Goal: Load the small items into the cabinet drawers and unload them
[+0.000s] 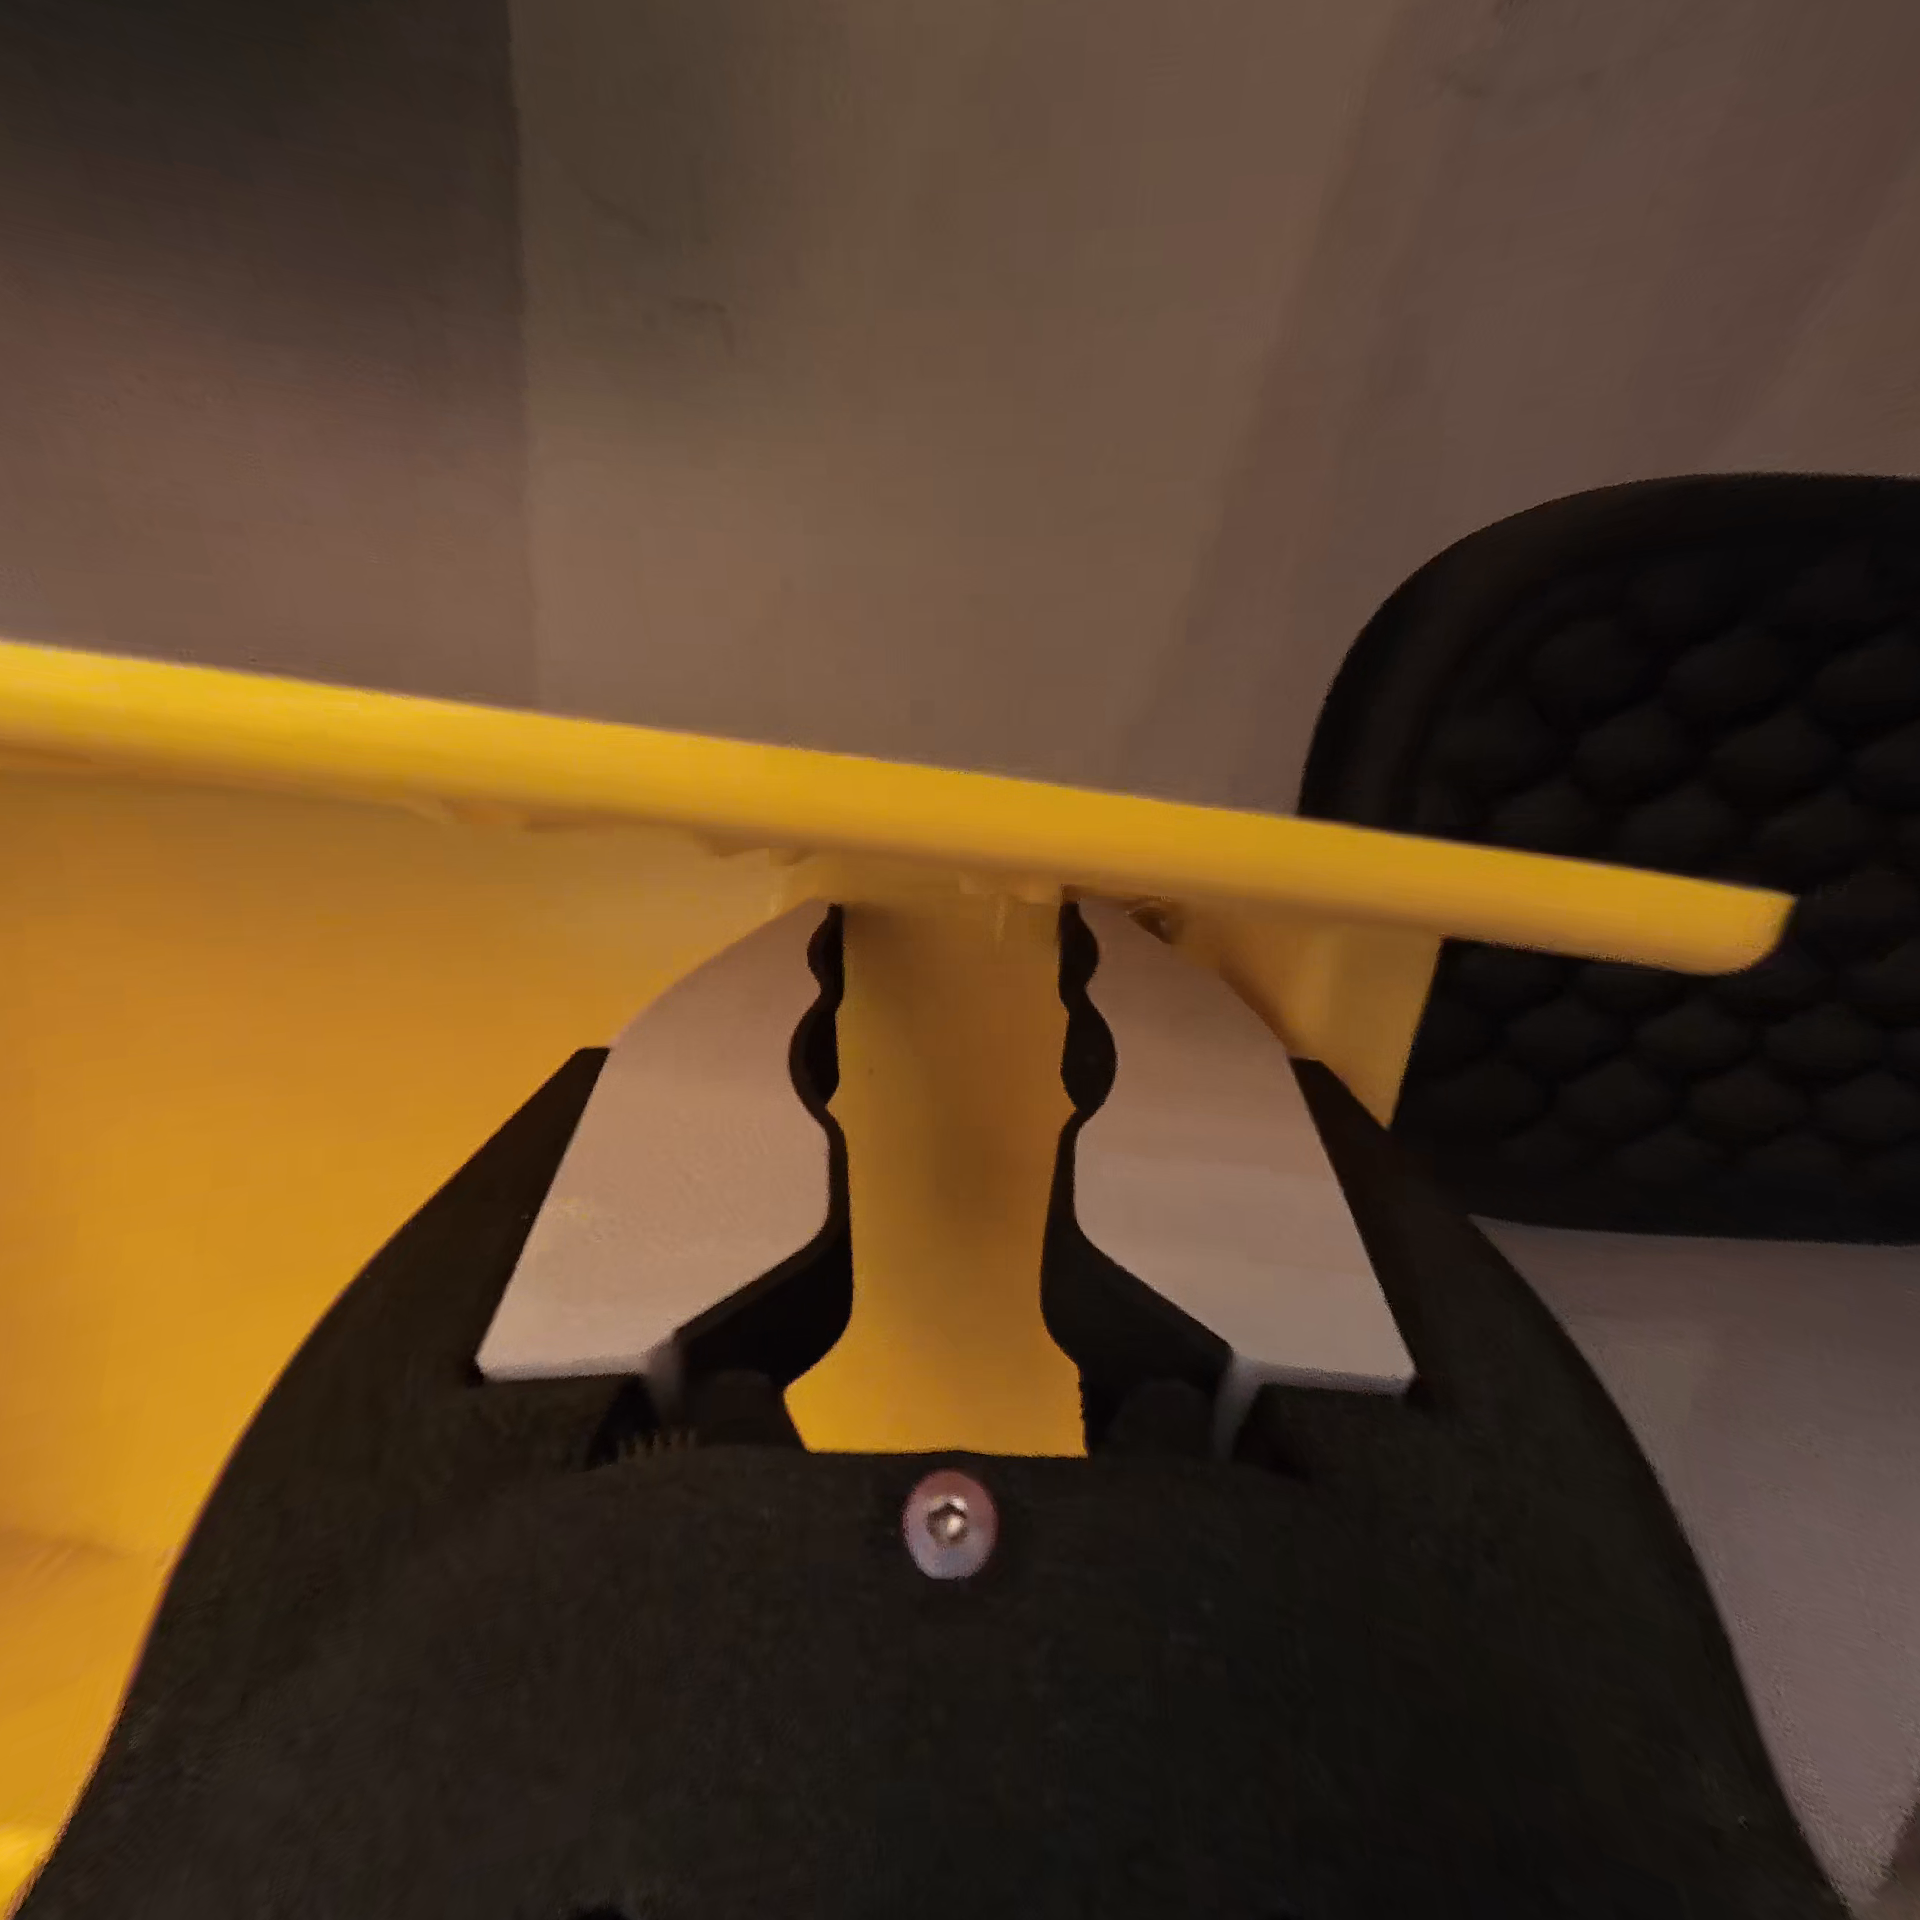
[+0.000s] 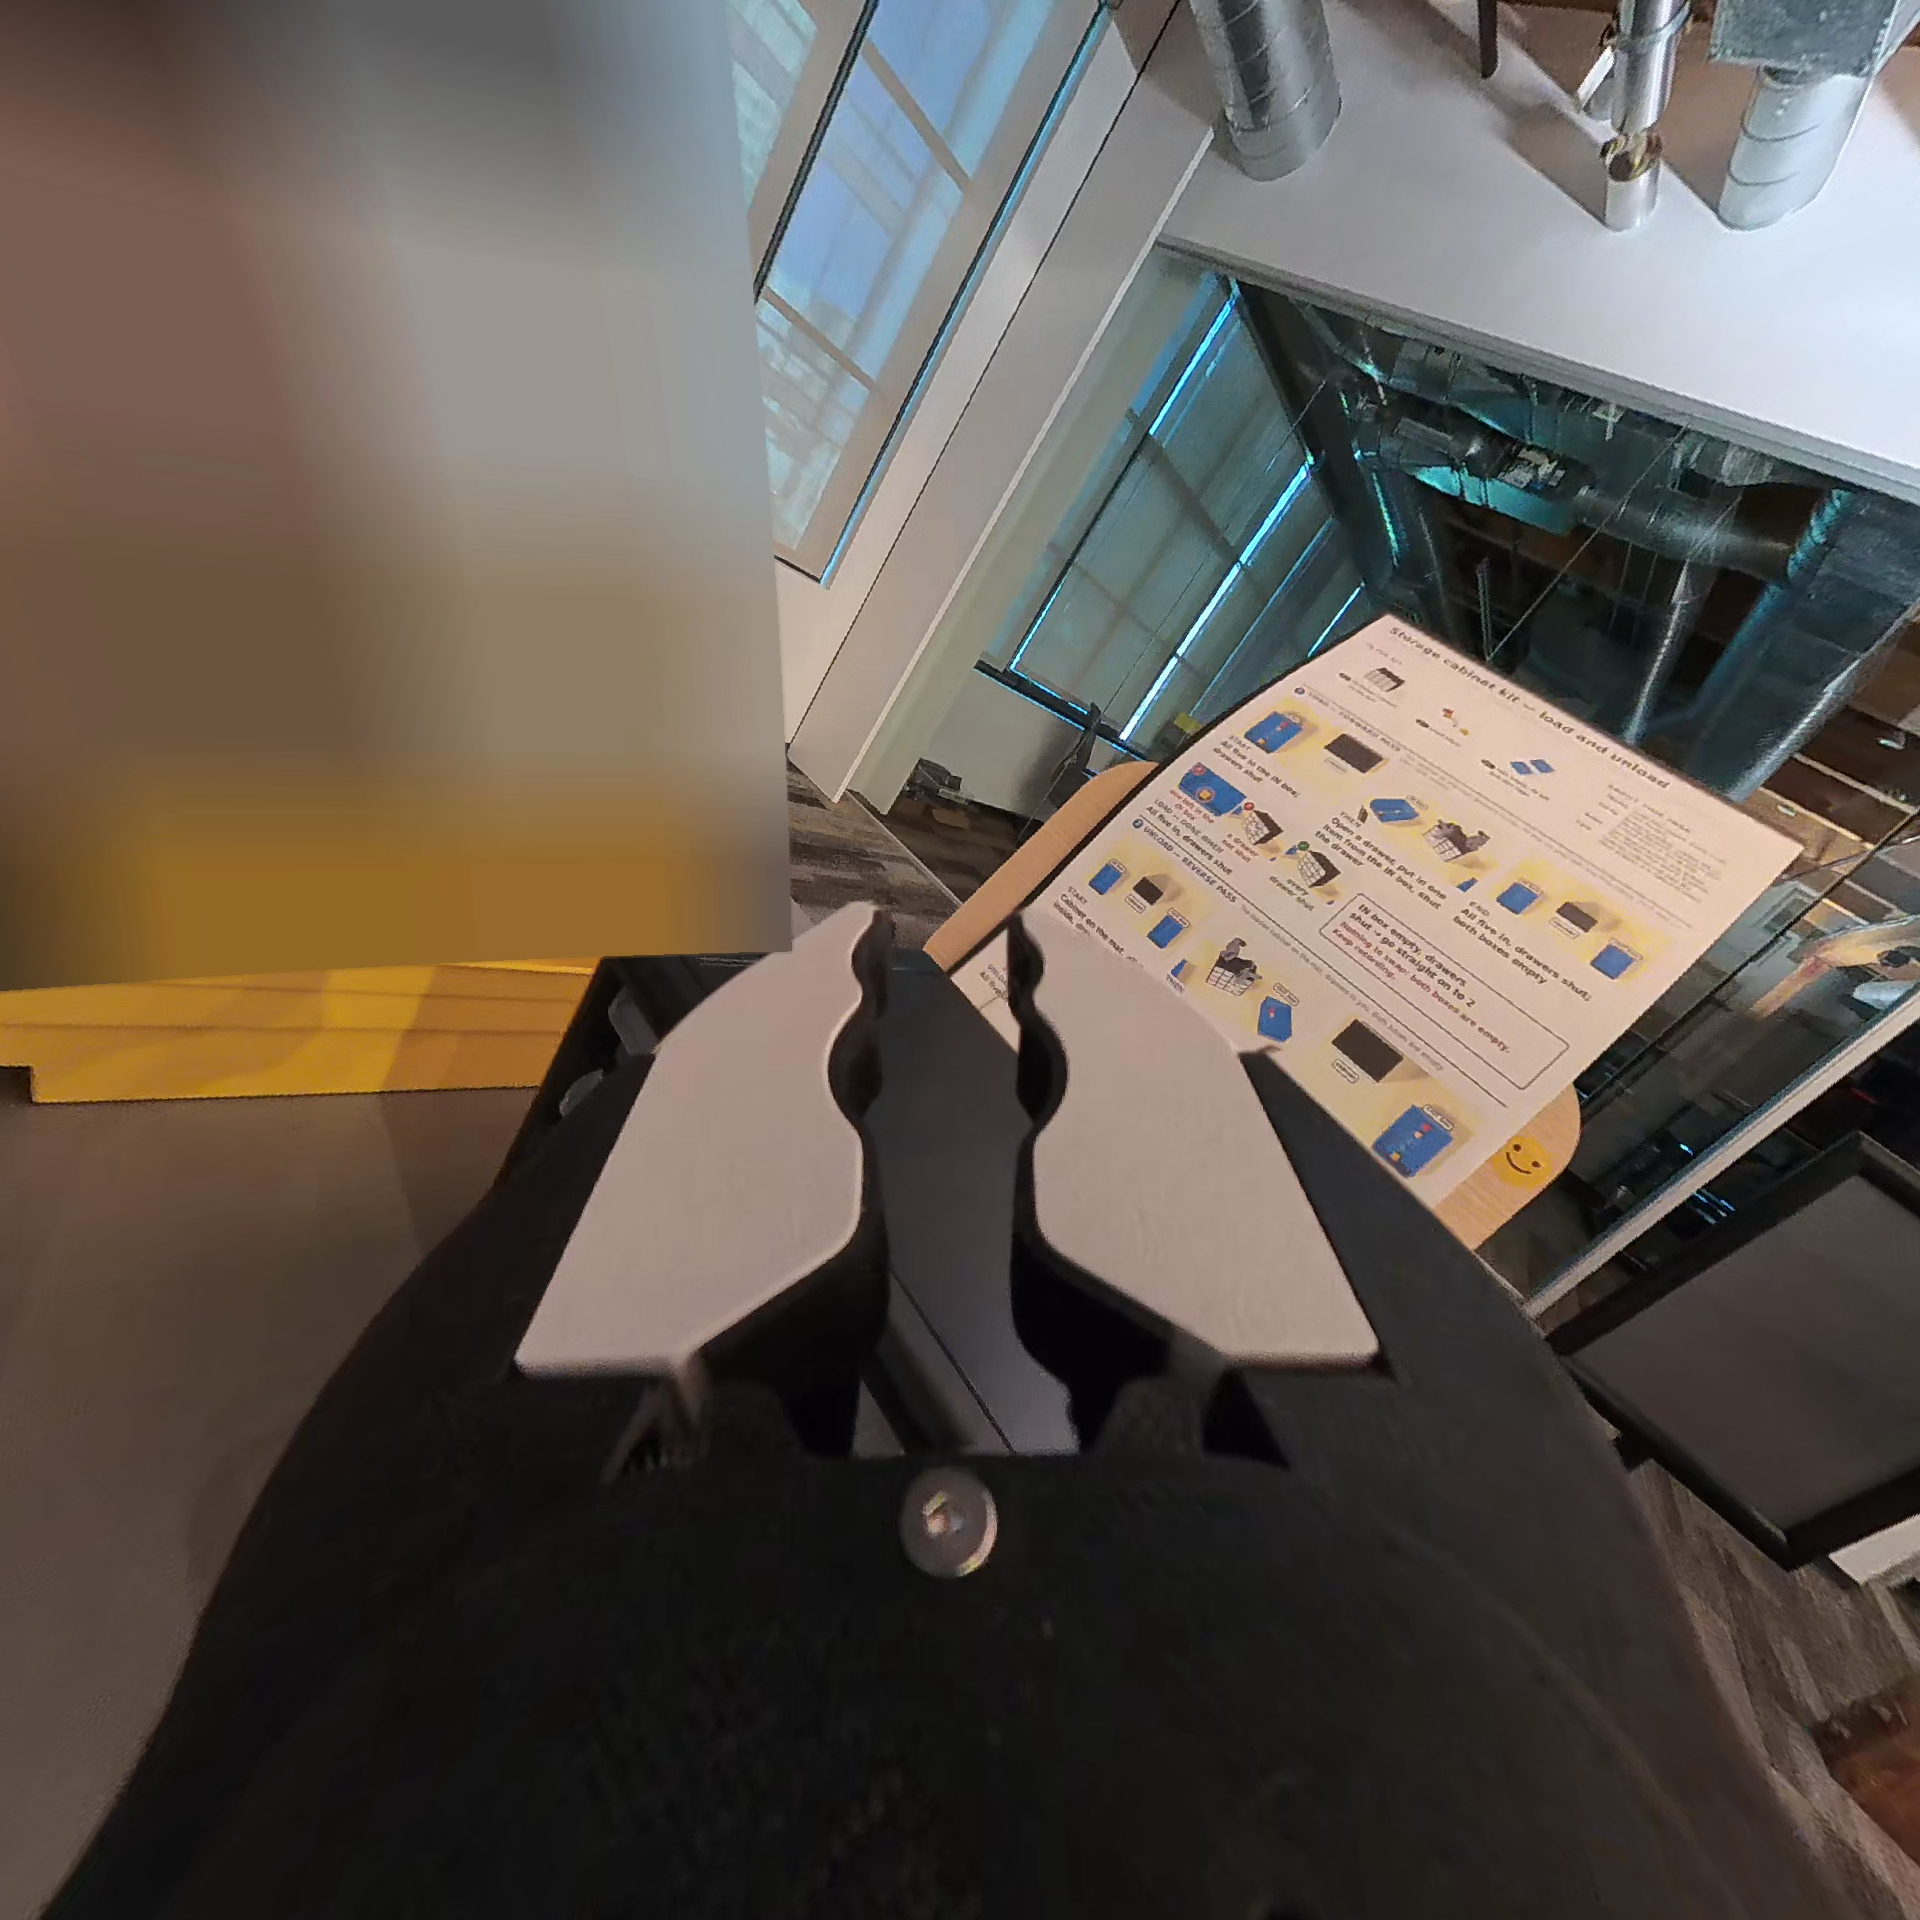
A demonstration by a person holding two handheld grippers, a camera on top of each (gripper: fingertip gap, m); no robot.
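Observation:
In the left wrist view my left gripper [image 1: 951, 935] is shut on the tab handle of a yellow drawer [image 1: 935, 800]. The drawer's front rim runs across the view just beyond the fingertips, and its yellow body fills the left side. In the right wrist view my right gripper [image 2: 945, 935] is closed on the top edge of the black cabinet [image 2: 940, 1195], which sits between the two white fingers. Part of the yellow drawer [image 2: 312, 1029] shows to the left of the cabinet. No small items show in either view.
A black quilted cushion-like object [image 1: 1662, 831] stands at the right on the grey surface [image 1: 1714, 1403]. A printed instruction sheet on a wooden board [image 2: 1403, 883] leans behind the cabinet. Beyond it are glass walls and windows. Across from one pair of fingers to the other is roughly 40 cm.

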